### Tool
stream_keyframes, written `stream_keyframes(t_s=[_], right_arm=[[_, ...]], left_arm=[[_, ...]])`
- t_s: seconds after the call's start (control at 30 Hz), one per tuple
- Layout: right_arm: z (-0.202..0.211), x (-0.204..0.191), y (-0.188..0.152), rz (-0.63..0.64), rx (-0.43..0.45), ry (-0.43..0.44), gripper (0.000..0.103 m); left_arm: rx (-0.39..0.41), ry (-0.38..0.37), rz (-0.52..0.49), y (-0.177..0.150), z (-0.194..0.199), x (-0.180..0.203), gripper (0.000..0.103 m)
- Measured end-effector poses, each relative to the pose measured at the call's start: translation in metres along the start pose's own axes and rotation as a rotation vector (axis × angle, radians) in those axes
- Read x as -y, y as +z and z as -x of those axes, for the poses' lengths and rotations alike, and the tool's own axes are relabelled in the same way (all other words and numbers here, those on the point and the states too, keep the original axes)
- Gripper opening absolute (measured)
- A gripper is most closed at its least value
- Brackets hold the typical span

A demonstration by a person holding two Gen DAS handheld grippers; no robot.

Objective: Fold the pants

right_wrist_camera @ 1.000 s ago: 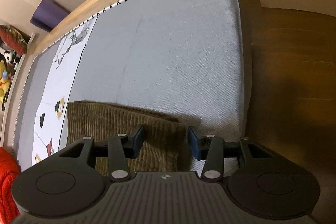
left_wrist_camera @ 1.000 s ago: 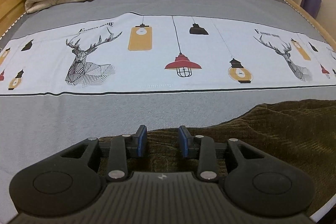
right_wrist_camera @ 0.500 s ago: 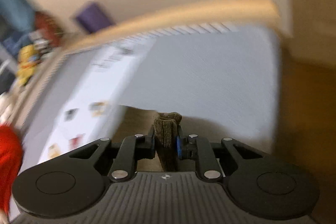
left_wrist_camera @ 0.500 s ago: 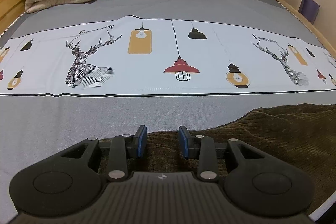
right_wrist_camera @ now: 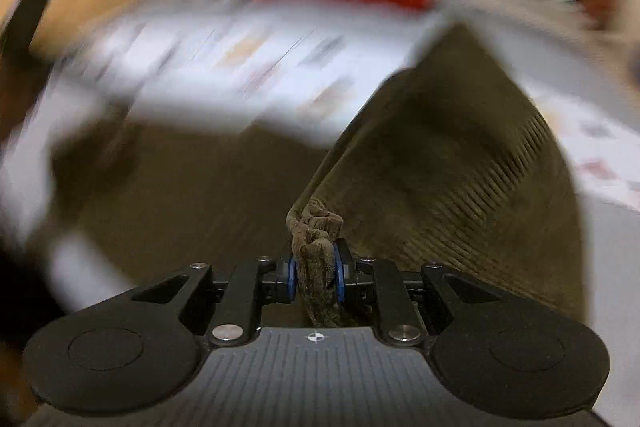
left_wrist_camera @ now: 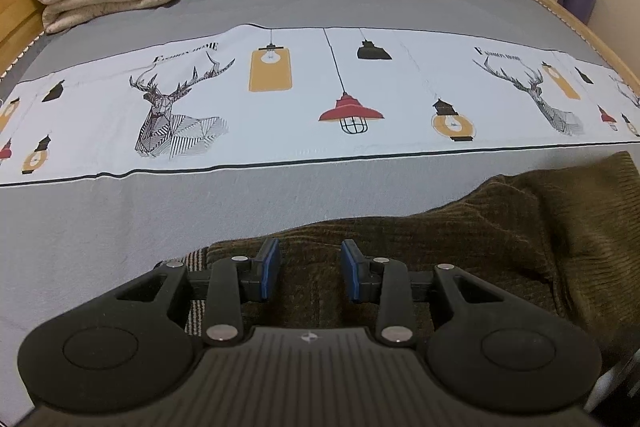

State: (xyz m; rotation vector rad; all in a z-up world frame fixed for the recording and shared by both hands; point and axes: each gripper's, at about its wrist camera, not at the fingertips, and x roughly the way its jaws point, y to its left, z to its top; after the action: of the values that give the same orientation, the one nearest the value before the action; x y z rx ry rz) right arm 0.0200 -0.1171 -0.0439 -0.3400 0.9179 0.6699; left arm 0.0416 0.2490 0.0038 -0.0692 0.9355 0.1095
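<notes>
pinching bunched pants [right_wrist_camera: 316, 259], right claw [right_wrist_camera: 316, 277] jaws opening; left claw [left_wrist_camera: 309, 269] jaws opening over them.

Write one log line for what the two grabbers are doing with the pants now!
step: folding | right gripper: pinching bunched pants edge, jaws opening slightly | left gripper: open over pants
</notes>
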Motion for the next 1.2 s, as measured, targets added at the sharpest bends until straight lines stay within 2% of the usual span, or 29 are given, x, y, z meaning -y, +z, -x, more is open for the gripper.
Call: stream_keyframes(t_s=[0.03,0.1,0.2,0.23,0.33,0.43,0.57,0.6,0.63,0.77,0.87,0.93,1.0,1.07,1.1,1.17,1.2], right_arm=[[-0.006,-0.01,-0.005,0.056,-0.021,0.004,0.028],[0.001,-0.024,-0.005,0.127,0.016,-0.015,0.036],[0.025,-0.016,-0.001,0.06,0.079,0.111,0.04],[0.032,-0.012,0.0,0.041,0.103,0.118,0.043],[0.034,-0.011,-0.003,0.031,0.124,0.065,0.047],[0.022,-0.008,-0.005,0.025,0.081,0.014,0.047],[0.002,-0.015,-0.009,0.102,0.032,-0.021,0.047],[0.001,-0.017,-0.009,0.105,0.032,-0.013,0.034],[0.005,-0.016,-0.007,0.096,0.045,0.011,0.016],[0.035,-0.009,-0.002,0.068,0.156,0.031,0.014],[0.051,-0.01,-0.011,0.11,0.174,0.097,0.012],[0.044,-0.016,-0.021,0.167,0.121,0.11,0.013],[0.03,-0.023,-0.031,0.231,0.049,0.068,0.015],[0.029,-0.024,-0.032,0.231,0.052,0.055,0.016],[0.035,-0.021,-0.03,0.21,0.071,0.058,0.019],[0.053,-0.003,-0.023,0.096,0.135,0.071,0.033],[0.062,0.01,-0.021,0.026,0.172,0.066,0.047]], left_arm=[[-0.002,-0.003,0.001,0.0,0.0,0.0,0.039],[0.002,-0.009,0.002,0.0,0.001,0.001,0.041],[0.009,-0.015,-0.01,0.003,0.001,0.003,0.042],[0.008,-0.015,-0.013,0.003,0.0,0.004,0.043],[0.004,-0.016,-0.022,0.004,-0.002,0.008,0.043],[0.001,-0.017,-0.039,0.004,-0.003,0.013,0.043],[0.001,-0.012,-0.056,0.003,-0.004,0.018,0.043],[0.001,-0.011,-0.058,0.003,-0.004,0.019,0.043],[0.0,-0.012,-0.058,0.003,-0.004,0.019,0.043],[0.002,-0.023,-0.049,0.004,-0.004,0.019,0.043],[0.001,-0.05,-0.028,0.008,-0.005,0.021,0.043],[-0.001,-0.077,-0.013,0.012,-0.006,0.027,0.043],[-0.005,-0.12,0.012,0.016,-0.008,0.036,0.043],[-0.021,-0.199,0.061,0.02,-0.011,0.043,0.043],[-0.035,-0.25,0.087,0.022,-0.013,0.049,0.043],[-0.064,-0.343,0.105,0.024,-0.018,0.064,0.043],[-0.077,-0.383,0.102,0.025,-0.021,0.073,0.043]])
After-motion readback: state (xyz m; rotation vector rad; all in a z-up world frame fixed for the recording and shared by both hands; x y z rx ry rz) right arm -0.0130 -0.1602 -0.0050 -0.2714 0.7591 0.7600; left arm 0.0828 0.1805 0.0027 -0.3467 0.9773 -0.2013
